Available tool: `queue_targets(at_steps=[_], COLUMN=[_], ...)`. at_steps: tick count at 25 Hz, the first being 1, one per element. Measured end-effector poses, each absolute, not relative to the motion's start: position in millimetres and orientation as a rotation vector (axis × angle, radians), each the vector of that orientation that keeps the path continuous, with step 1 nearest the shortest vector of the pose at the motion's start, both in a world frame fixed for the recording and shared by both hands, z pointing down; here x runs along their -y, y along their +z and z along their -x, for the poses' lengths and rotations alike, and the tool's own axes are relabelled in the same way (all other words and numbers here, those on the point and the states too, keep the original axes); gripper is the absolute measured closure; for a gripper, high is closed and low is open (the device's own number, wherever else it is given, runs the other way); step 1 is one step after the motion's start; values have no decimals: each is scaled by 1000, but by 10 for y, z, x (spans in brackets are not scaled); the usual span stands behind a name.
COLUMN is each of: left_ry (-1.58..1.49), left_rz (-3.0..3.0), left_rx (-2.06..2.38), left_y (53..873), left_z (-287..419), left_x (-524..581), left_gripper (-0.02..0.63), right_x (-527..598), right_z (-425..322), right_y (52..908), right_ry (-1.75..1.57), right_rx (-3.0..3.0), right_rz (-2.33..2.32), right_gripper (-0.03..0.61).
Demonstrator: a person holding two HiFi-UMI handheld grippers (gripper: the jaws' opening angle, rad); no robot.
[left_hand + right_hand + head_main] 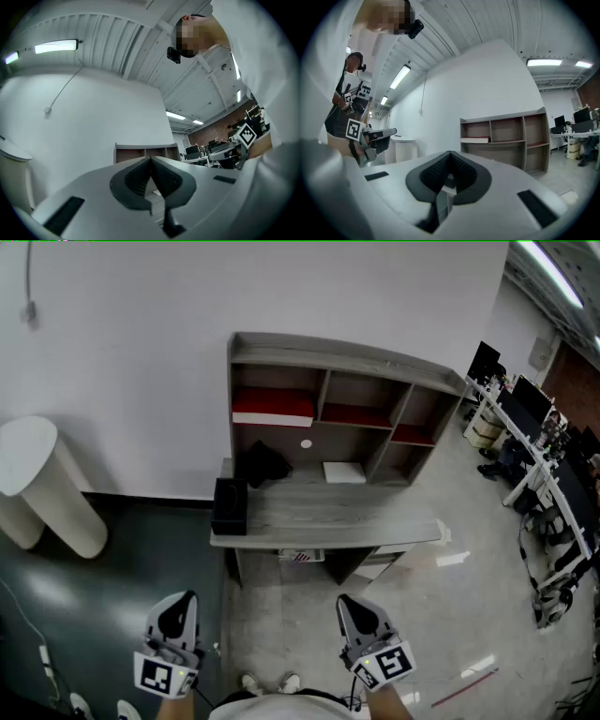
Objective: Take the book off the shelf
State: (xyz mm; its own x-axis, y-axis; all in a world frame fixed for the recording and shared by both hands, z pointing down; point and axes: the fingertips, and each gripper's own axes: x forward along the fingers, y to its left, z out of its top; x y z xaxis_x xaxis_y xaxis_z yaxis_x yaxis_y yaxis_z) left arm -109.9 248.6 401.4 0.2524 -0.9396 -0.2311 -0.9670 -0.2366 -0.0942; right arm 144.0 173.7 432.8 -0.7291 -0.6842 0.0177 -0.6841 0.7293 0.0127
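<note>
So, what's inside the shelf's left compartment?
One red book lies flat there, white edge facing out. Anything behind it is covered by the book and the top of the shelf.

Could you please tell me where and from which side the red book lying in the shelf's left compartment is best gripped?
The red-covered book lies flat in the left compartment of the grey wooden shelf, whose back, side wall and top board close off other approaches. So probably grip its front edge, where the white pages show, coming in level from the open front.

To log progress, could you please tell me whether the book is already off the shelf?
No, the book lies flat in the upper left compartment of the shelf.
</note>
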Motion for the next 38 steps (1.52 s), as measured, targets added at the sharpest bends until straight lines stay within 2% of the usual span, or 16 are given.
queue_targets(at_steps=[11, 20, 28, 38], left_ry=[103, 85, 177, 327], left_rz=[2281, 2277, 2401, 2528], left_rx=[-1831, -1877, -1824, -1673], left_y=[4068, 4178, 4430, 4310], left_z=[719, 833, 1068, 1608], left_x=[-2620, -2425, -1417, -57], left_gripper=[595, 595, 595, 595], right_x=[-1707, -1423, -825, 265], right_z=[-1802, -1686, -1399, -543], right_y=[4627, 4745, 4890, 4408], right_ry=[107, 158, 188, 38], right_rx=[2961, 2971, 2860, 2831], right_rz=[-1105, -1043, -1091, -1122], right_gripper=[557, 555, 555, 555])
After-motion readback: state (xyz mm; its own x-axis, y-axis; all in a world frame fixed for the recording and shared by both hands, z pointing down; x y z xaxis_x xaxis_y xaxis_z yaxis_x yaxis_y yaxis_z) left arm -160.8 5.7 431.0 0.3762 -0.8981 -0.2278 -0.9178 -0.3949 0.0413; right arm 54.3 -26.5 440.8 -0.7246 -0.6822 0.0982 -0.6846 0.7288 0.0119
